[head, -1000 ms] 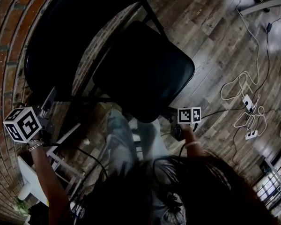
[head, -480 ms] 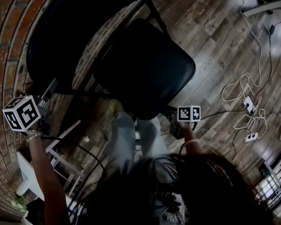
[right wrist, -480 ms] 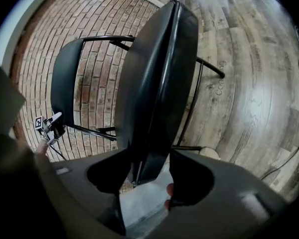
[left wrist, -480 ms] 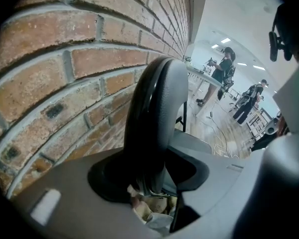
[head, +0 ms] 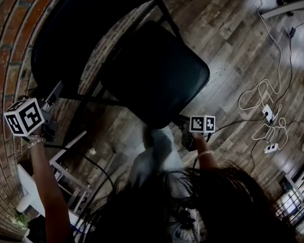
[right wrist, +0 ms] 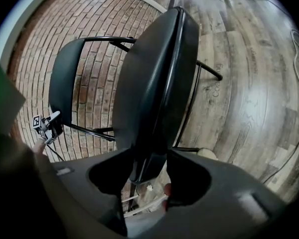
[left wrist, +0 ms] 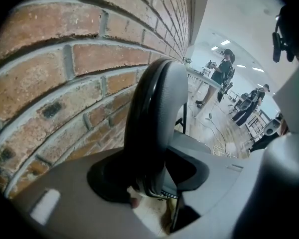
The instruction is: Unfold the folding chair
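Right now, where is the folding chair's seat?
Head view, centre: the seat sits over the wooden floor, right of the backrest, which stands by the brick wall at the left.

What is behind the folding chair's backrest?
A brick wall stands behind the backrest; bricks show around it and through the gap below it. The stretch straight behind the black panel is covered.

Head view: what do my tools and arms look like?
Left tool and right tool have grey bodies. Each carries a white cube with black square markers. No sleeves; a thin bracelet on each wrist. A dark cable runs from beside the left wrist.
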A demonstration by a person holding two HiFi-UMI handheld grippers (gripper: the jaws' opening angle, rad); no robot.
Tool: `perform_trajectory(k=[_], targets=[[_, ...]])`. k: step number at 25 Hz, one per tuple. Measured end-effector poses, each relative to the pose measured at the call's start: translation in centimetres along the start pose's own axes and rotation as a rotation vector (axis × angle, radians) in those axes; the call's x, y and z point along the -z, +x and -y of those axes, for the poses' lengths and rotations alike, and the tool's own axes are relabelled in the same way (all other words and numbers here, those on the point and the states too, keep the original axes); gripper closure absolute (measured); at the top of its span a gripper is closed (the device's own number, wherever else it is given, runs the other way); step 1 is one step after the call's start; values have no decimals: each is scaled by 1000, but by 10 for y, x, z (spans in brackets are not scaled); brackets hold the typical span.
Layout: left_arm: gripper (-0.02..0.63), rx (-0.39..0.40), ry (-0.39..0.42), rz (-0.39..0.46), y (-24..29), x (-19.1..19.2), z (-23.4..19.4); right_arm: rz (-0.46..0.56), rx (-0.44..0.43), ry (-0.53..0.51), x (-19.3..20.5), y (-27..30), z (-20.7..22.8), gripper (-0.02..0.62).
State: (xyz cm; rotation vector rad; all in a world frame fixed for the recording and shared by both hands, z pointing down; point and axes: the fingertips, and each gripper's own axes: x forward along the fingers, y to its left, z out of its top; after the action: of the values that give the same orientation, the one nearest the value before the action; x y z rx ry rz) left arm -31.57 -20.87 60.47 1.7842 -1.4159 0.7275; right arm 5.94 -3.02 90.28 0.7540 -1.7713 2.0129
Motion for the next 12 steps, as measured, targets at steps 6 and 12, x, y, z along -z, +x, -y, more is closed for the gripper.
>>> perform_trajectory(k=[6, 12], targets=[[394, 4, 18, 19, 0, -4, -2, 5, 16, 8, 2, 1, -3, 393], [394, -2, 21, 34, 1, -4, -1, -32, 20, -26, 9, 3, -7, 394]])
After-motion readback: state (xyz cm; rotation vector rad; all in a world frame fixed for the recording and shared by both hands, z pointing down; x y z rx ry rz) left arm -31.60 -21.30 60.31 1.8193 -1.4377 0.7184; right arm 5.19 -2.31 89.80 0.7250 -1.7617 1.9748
